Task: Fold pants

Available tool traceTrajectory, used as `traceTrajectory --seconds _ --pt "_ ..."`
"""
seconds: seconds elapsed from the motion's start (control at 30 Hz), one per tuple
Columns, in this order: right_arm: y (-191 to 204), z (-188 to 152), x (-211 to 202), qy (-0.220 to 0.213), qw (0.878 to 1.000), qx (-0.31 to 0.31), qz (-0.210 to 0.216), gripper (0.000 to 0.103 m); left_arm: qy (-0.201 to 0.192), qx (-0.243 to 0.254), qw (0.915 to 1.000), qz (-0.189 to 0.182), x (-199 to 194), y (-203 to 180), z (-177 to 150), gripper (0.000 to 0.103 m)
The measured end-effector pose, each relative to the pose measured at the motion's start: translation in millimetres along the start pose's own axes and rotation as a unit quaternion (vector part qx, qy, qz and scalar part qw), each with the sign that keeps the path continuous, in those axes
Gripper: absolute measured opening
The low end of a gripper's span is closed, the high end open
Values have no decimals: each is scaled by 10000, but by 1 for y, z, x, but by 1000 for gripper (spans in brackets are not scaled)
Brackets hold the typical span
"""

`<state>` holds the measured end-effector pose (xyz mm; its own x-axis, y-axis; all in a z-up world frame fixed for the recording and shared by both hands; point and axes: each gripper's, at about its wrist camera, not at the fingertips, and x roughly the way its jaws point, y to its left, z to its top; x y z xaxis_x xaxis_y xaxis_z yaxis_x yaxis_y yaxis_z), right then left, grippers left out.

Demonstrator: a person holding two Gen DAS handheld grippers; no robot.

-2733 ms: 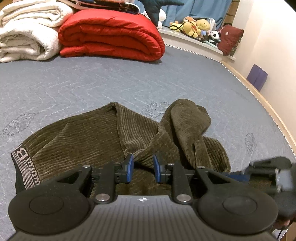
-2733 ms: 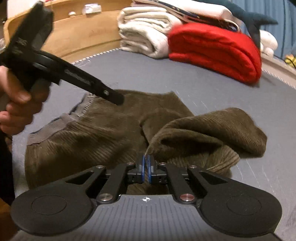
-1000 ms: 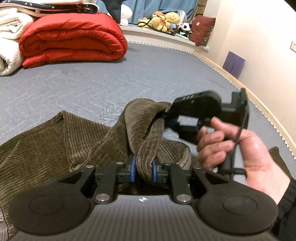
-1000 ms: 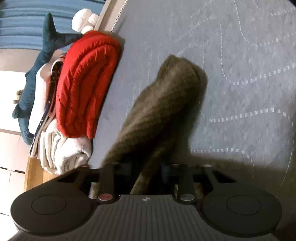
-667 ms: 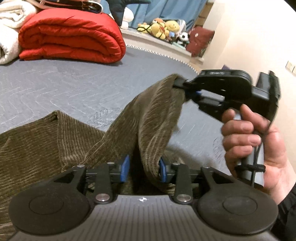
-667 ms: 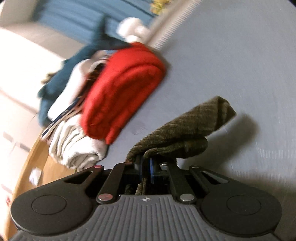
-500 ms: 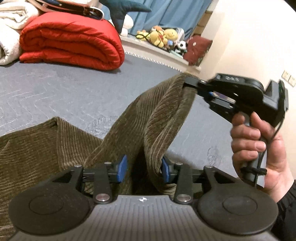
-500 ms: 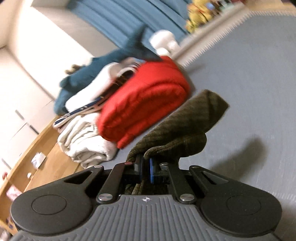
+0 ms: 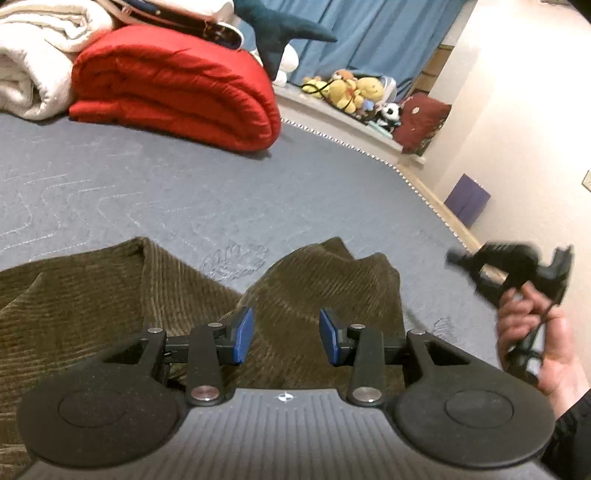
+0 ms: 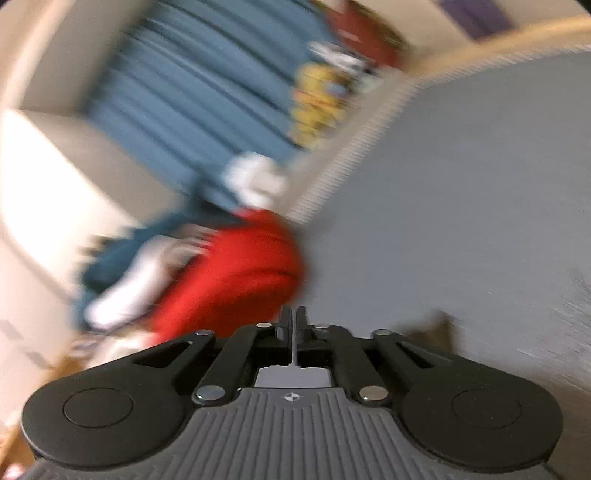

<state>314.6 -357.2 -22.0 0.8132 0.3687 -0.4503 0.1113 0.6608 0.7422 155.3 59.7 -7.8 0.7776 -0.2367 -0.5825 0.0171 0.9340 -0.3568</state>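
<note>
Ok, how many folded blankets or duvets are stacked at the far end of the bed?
2 for certain. The red duvet lies on the mattress; the white blanket sits directly left of it, partly cut off. Things piled on top may hide more.

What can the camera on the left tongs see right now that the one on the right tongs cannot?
Only the left view shows the brown corduroy pants spread on the grey bed, the left tongs open above them, and the person's hand gripping the right tongs.

Only the right view, badly blurred, shows the right tongs' fingers shut on nothing.

Both show the red quilt, the blue curtain and the plush toys.
</note>
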Motion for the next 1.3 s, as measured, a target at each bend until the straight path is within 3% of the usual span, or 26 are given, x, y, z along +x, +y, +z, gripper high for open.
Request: traceTrajectory --seconds 0.03,0.1,0.17,0.37,0.47,0.5,0.67,0.83,0.93,1.03,1.07,1.1,1.13,1.17,1.2,1.23,1.3 --pt "-8 -3 9 144 9995 50 -264 7 20 23 10000 34 1 1 0 44" --pt "-27 -11 27 410 9963 122 -747 26 44 24 10000 63 3 3 -1 44" --pt "-40 -20 43 662 9938 123 -890 35 69 11 9999 76 5 5 -1 44" --pt "-52 -40 85 1018 9884 -320 -1084 38 141 13 9999 95 11 7 -2 44" --pt "-42 -47 97 1014 9862 -879 -966 34 144 20 9998 125 13 7 -3 44" --pt "-37 -48 100 1043 9838 -1070 -994 15 161 -31 9998 99 14 8 -3 44" --pt "-34 -48 98 1012 9847 -1155 -828 11 133 -29 9998 166 16 8 -4 44" --pt "-21 -21 64 552 9947 -839 -209 10 71 96 9998 147 15 5 -6 44" --pt "15 -2 35 34 9903 -1383 134 10 61 179 9998 88 14 5 -7 44" --pt "24 21 7 -602 9913 -1155 190 10 28 310 9995 60 14 2 -9 43" --pt "20 27 -7 -1030 9895 -1008 109 9 5 360 9993 49 14 1 -9 43" --pt "15 29 -24 -1740 9813 -819 -93 9 -19 429 9991 31 14 -1 -10 43" --pt "4 32 -40 -2437 9677 -526 -378 10 -24 501 9987 5 16 -3 -10 43" --pt "-10 35 -50 -2842 9549 -190 -839 10 -10 570 9984 -34 18 -5 -11 43" --pt "-23 38 -51 -2854 9492 69 -1324 11 51 675 9976 -110 24 -8 -13 44" --pt "-41 41 -44 -2572 9511 267 -1687 11 130 775 9968 -159 30 -12 -16 44" --pt "-73 37 -32 -2143 9540 633 -1997 13 330 1056 9937 -185 48 -18 -22 44"
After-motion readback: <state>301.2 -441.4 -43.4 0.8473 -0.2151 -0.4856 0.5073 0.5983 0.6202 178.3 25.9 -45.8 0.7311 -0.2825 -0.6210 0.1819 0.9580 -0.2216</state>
